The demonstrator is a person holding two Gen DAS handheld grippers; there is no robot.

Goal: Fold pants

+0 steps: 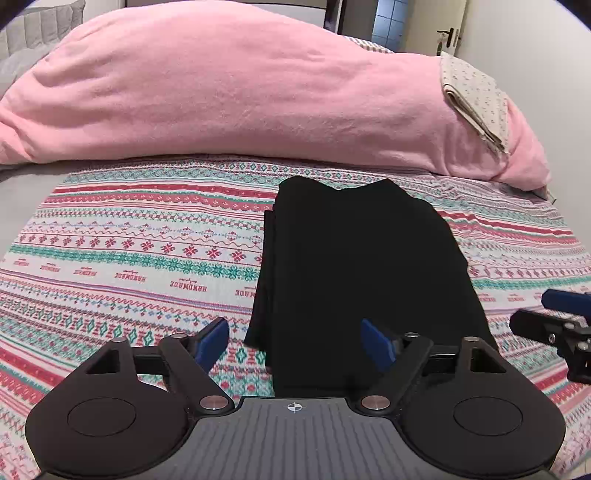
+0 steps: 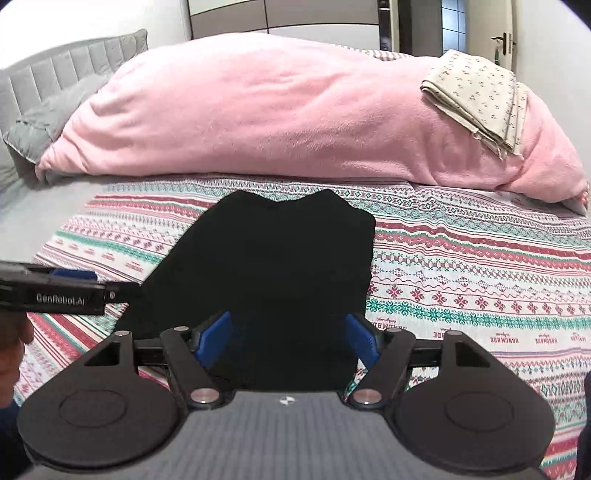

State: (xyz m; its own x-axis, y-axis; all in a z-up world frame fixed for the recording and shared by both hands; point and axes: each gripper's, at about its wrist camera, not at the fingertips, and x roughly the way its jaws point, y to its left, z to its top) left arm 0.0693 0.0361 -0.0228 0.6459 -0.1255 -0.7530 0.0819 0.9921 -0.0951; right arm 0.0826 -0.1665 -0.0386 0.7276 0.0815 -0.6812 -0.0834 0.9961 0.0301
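Note:
Black pants lie folded into a compact stack on the patterned bedspread; they also show in the right wrist view. My left gripper is open and empty, just above the near left corner of the pants. My right gripper is open and empty, over the near edge of the pants. The right gripper shows at the right edge of the left wrist view. The left gripper shows at the left edge of the right wrist view.
A big pink blanket is heaped across the far side of the bed. A folded floral cloth rests on its right end. A grey headboard and pillow are at the left. A door is at the far right.

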